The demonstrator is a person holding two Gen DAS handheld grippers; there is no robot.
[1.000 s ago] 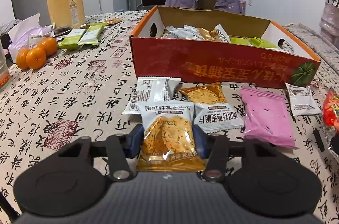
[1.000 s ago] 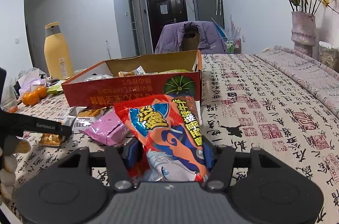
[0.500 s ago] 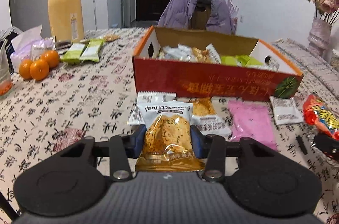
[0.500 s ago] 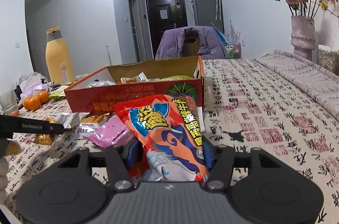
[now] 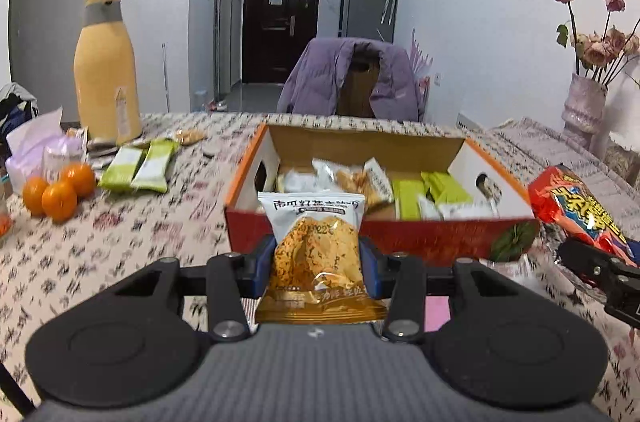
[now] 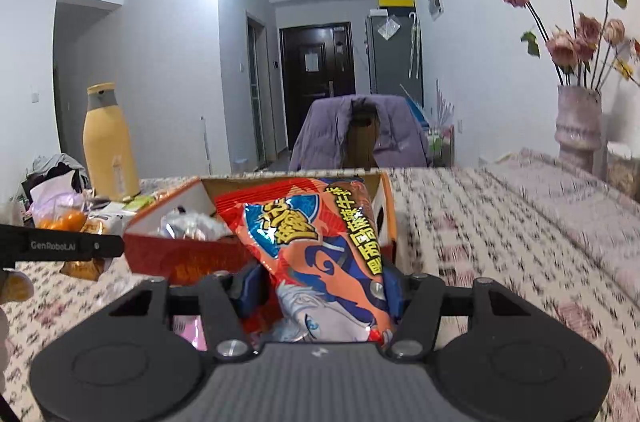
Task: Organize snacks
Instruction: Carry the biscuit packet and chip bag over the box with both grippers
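Left wrist: both fingers, clamping cracker packet [image 5: 318, 254] and chip bag [image 6: 320, 258], have risen over the box [image 5: 440, 242]

Left gripper [image 5: 318, 262]: jaws partly closed, blue pads clamped on both sides of a cracker packet [image 5: 318, 250], held upright above the table, pointing slightly downward. Right gripper [image 6: 320, 286]: jaws partly closed, clamped on a red chip bag [image 6: 316, 246], also clear of the table. Both grippers are side by side, well apart.
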